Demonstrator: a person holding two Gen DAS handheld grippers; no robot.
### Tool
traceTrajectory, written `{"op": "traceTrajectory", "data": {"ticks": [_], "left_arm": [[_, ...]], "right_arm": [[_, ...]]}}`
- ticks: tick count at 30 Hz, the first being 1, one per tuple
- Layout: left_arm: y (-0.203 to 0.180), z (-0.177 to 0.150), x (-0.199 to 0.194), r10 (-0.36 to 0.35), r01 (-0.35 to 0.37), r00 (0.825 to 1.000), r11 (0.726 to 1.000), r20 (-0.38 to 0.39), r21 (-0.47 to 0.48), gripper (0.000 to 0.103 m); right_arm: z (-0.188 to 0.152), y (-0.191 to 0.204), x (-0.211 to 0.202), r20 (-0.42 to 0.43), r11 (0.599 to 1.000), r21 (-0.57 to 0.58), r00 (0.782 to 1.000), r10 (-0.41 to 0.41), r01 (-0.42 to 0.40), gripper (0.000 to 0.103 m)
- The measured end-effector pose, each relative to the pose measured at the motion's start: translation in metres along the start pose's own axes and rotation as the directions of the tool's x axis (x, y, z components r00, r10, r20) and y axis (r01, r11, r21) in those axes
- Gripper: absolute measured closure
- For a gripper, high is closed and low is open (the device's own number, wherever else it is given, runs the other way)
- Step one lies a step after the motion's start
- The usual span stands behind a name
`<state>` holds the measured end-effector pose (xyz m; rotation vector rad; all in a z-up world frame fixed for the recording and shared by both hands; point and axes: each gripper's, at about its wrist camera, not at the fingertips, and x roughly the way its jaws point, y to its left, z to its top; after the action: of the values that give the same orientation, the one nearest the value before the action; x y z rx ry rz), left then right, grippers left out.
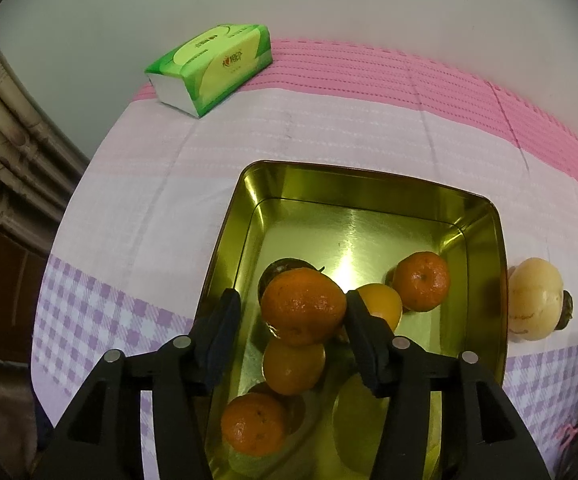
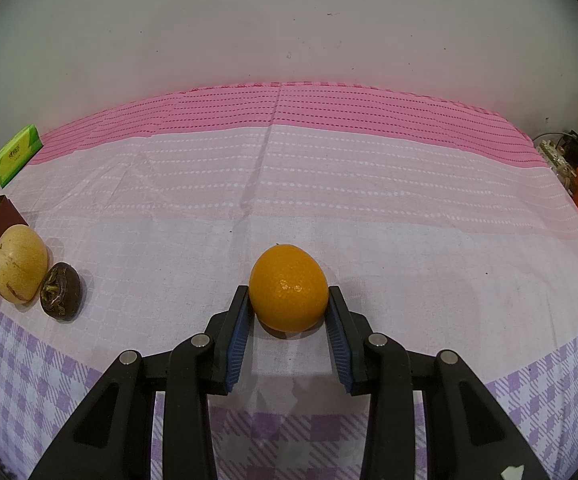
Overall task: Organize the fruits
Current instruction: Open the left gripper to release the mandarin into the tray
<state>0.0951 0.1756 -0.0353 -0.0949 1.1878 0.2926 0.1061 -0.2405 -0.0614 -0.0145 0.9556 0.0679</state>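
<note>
The gold tin (image 1: 485, 240) sits on the cloth-covered bench (image 2: 329, 184) as the collecting place, so fruit gathers inside it. Over its near half the left tool (image 1: 289, 308) stands part-open around a mandarin (image 1: 303, 306); only its right pad seems to touch the fruit. Well right of the tin, the right tool (image 2: 288, 300) clamps an orange (image 2: 288, 286) resting on the cloth, long axis pointing away, probably ready to lift.

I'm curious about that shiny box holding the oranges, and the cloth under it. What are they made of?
The box looks like thin metal with a glossy gold finish: its floor mirrors light and fruit. The cloth seems woven fabric, matte, with fold creases and a printed check pattern.
</note>
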Motion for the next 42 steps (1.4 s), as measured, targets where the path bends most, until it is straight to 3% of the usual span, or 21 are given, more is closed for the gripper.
{"op": "traceTrajectory", "data": {"ticks": [15,42], "left_arm": [[0.001,0.000,-0.008,0.000,0.000,1.000,1.000,0.007,0.006,0.040],[0.015,-0.017,-0.033,-0.033,0.033,0.999,0.999,0.021,-0.010,0.037]], "right_arm": [[0.000,-0.001,0.001,0.000,1.000,-0.003,1.000,-0.001,0.001,0.068],[0.002,-0.004,0.004,0.001,1.000,-0.016,1.000,-0.006,0.006,0.068]]}}
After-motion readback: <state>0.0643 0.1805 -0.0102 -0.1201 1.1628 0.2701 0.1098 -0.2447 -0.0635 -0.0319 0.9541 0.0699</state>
